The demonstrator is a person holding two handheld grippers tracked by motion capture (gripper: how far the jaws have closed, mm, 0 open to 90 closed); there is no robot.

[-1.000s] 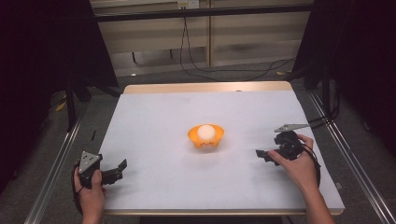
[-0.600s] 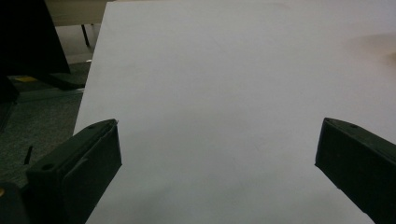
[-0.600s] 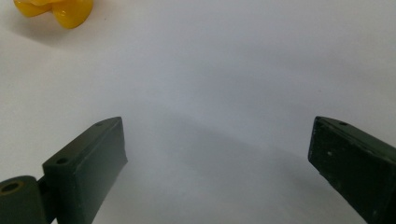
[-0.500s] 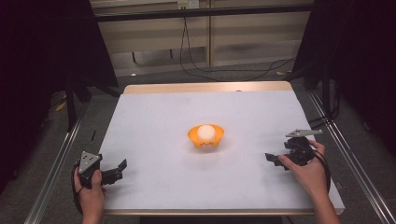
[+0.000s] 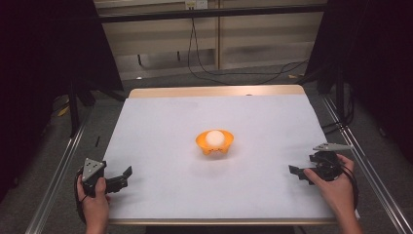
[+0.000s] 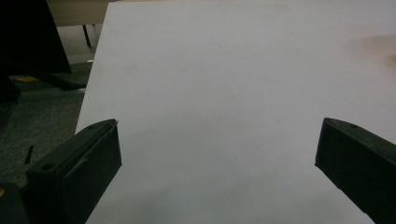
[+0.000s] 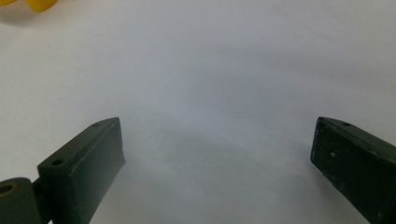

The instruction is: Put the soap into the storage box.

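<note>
- Small orange plastic bowl [image 5: 215, 144] with a white ball [image 5: 214, 138] resting inside, at the middle of the white-covered tabletop [image 5: 160, 122]; a yellow-orange edge of it at the top left corner of the right gripper view [image 7: 41, 3].
- Right gripper [image 5: 298, 172] drawn back from a spot nearer the bowl a second ago toward the right near edge of the tabletop, now well apart from the bowl.
- Right fingers [image 7: 81, 165] just been opening, now spread wide with nothing but bare white surface between them.
- Left gripper [image 5: 124, 176] unmoved at the near left corner, fingers [image 6: 77, 163] spread wide over the bare surface, nothing held.
- Bowl and ball in the same place as in the earlier pictures, untouched by either gripper.
- Likely reading: ball already set in the bowl, right hand retreating to rest; work looks at or near its end.
</note>
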